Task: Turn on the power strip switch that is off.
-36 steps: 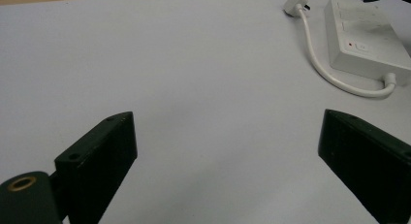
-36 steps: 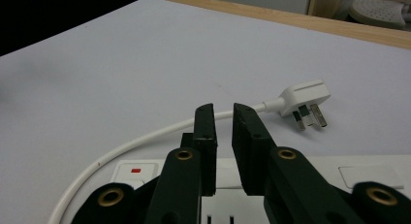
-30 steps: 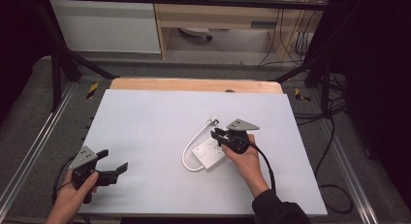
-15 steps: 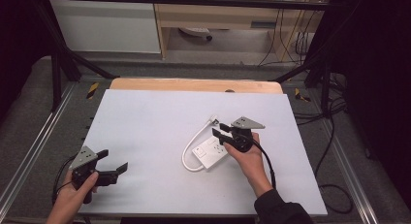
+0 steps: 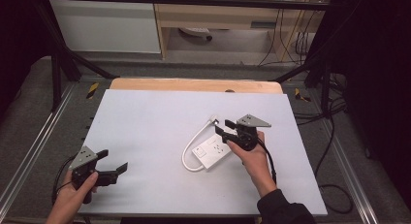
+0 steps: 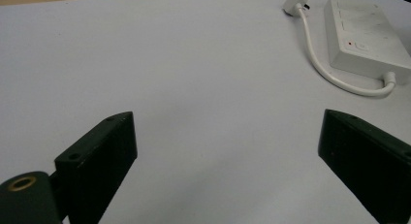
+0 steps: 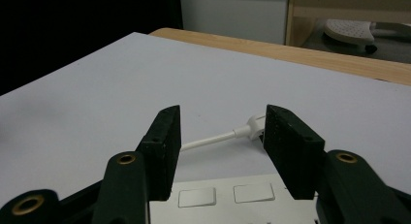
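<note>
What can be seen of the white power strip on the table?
The white power strip is a flat rectangular block, plastic by its look, lying face up at an angle on the white table. Its short white cable loops round to a plug resting beside it. The right gripper hovers over it, jaws open.

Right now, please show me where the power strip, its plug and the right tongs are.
power strip (image 5: pixel 212 151): high view, on its white top face.
plug (image 5: pixel 213 120): high view, on the white head at the cord's far end.
right tongs (image 7: pixel 222 136): right gripper view, midway between the two black tips.
</note>
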### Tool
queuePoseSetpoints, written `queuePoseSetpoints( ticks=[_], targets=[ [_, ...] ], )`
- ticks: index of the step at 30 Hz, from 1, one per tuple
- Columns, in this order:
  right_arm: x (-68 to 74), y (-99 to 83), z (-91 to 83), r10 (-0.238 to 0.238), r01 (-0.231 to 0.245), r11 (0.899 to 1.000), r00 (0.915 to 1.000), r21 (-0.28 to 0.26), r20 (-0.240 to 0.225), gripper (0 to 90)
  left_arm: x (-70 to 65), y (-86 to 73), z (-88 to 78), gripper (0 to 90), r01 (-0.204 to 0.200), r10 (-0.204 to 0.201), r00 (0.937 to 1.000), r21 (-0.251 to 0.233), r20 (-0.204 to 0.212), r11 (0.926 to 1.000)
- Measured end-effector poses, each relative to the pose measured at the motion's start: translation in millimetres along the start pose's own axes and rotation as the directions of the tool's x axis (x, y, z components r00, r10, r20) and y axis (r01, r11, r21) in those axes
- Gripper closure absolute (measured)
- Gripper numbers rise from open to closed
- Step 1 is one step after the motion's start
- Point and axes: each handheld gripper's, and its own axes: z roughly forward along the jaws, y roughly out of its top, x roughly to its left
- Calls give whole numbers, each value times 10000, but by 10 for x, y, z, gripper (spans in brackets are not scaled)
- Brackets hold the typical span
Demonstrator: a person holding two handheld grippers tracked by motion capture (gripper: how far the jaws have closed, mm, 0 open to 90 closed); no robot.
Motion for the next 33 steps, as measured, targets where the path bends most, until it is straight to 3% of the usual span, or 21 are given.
queuePoseSetpoints(
  ticks=[27, 29, 33],
  targets=[
    [-43, 154, -218, 189, -187, 9998, 9990, -53, 410, 119, 6, -5, -5, 70, -68, 68, 10000, 18, -36, 10000],
    [-38, 166, -254, 147, -141, 9998, 9983, -122, 566, 62, 7, -7, -4, 70, -60, 60, 10000, 15, -51, 10000],
    [-38, 193, -361, 172, -125, 9986, 9958, -520, 901, 27, 8, -8, -5, 70, -53, 53, 10000, 3, -67, 10000]
  ],
)
